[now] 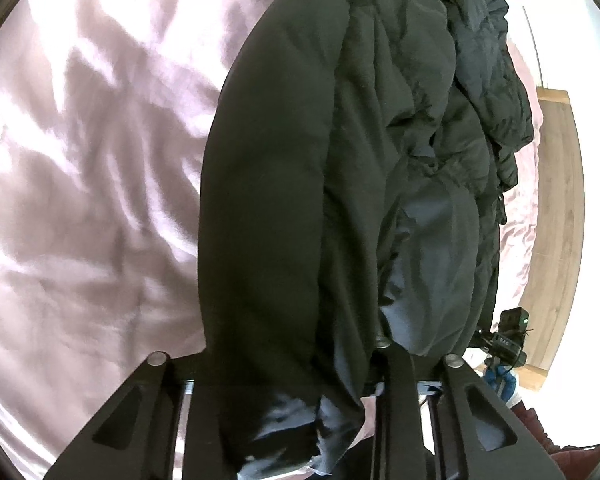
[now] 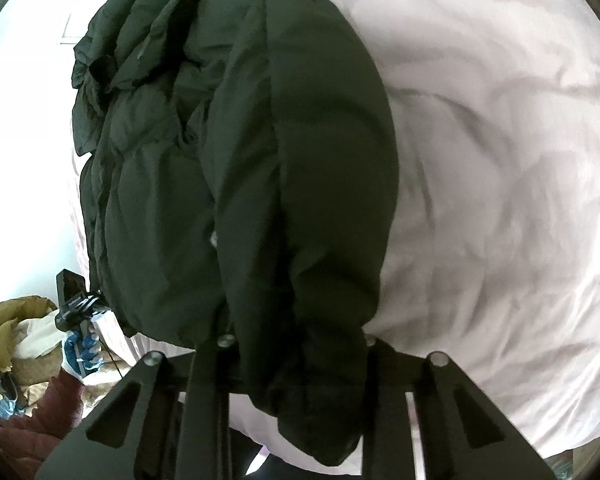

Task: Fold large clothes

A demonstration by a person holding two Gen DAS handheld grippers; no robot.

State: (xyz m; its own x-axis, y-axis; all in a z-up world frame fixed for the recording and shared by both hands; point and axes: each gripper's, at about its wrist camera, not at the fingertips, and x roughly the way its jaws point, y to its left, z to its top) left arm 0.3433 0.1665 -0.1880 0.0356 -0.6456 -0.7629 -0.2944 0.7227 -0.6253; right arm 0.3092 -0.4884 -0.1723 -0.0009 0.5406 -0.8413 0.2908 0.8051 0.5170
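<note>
Pinching a black puffy jacket (image 1: 340, 180) above a pink bedsheet (image 1: 92, 160), the left gripper (image 1: 292, 392) and right gripper (image 2: 296, 384) each clamp one sleeve end.

The jacket (image 1: 340, 184) hangs over the bed (image 1: 84, 160), its near end lying between the fingers (image 1: 392, 368) of the left gripper (image 1: 300, 392) and the right gripper (image 2: 296, 380), with a pile of clothes (image 2: 16, 332) to the bed's side.

Pale pink bedsheet (image 1: 80, 160) in bright light; wood floor (image 1: 560, 200); perhaps a white wall (image 2: 24, 128)
</note>
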